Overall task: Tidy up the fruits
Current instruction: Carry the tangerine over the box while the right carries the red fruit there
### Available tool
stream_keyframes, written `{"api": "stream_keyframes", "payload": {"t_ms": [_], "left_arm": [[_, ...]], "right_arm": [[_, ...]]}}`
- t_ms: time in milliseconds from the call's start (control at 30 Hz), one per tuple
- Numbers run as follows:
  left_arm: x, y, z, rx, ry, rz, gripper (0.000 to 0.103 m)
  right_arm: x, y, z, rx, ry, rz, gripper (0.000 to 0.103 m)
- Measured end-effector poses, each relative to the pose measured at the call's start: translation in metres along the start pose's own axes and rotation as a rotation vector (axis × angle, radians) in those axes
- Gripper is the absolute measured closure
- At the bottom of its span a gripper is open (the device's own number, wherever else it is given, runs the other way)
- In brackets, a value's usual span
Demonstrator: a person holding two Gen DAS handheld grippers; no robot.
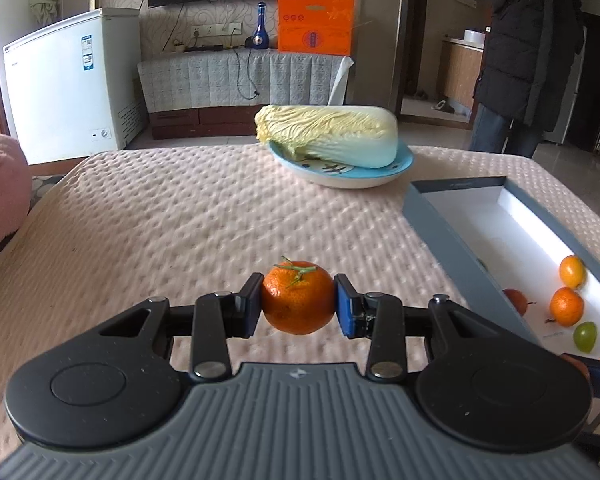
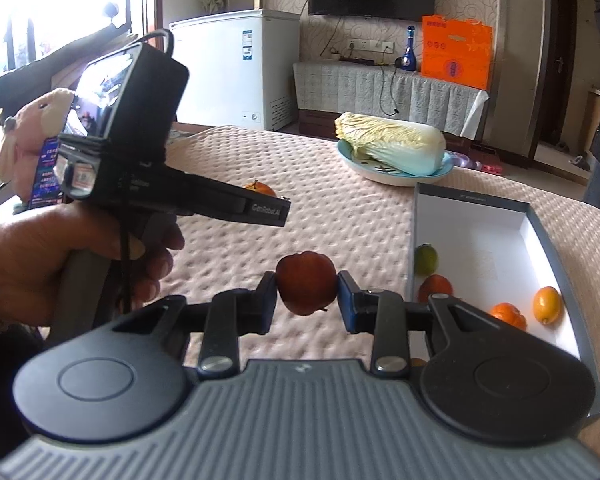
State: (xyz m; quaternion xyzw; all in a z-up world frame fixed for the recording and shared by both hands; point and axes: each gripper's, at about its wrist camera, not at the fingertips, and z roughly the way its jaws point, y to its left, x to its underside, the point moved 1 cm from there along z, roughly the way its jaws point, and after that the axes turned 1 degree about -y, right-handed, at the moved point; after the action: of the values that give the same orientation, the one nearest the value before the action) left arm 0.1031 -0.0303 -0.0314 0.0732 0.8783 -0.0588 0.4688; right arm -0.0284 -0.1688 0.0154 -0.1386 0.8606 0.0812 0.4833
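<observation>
My left gripper [image 1: 298, 305] is shut on an orange tangerine [image 1: 298, 302] with a green stem, held above the pink quilted table. My right gripper [image 2: 307, 293] is shut on a small dark red apple [image 2: 306, 282], just left of the grey box [image 2: 540, 216] with a white inside. In that box lie a green fruit [image 2: 426, 259], a reddish fruit [image 2: 436, 286], a tangerine [image 2: 508, 315] and a small orange citrus [image 2: 547, 305]. In the right wrist view the left gripper's body [image 2: 204, 200] shows at the left, held by a hand [image 2: 40, 264], with its tangerine [image 2: 260, 189] peeking over it.
A napa cabbage [image 1: 328, 136] rests on a blue-rimmed plate [image 1: 396, 170] at the table's far side. The grey box [image 1: 460, 240] lies at the right of the left wrist view. A person in a dark coat [image 1: 528, 48] stands behind the table. A white freezer [image 1: 68, 80] stands at the back left.
</observation>
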Motion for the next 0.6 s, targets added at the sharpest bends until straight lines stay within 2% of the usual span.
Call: {"api": "stream_keyframes", "payload": {"t_ms": [233, 600], "left_arm": [[-0.008, -0.02, -0.005, 0.049, -0.025, 0.004, 0.06], [-0.012, -0.083, -0.002, 0.162, -0.04, 0.054, 0.06]], "right_arm": [[0.002, -0.014, -0.009, 0.031, -0.016, 0.026, 0.067], [0.011, -0.055, -0.023, 0.127, -0.001, 0.097, 0.067]]}}
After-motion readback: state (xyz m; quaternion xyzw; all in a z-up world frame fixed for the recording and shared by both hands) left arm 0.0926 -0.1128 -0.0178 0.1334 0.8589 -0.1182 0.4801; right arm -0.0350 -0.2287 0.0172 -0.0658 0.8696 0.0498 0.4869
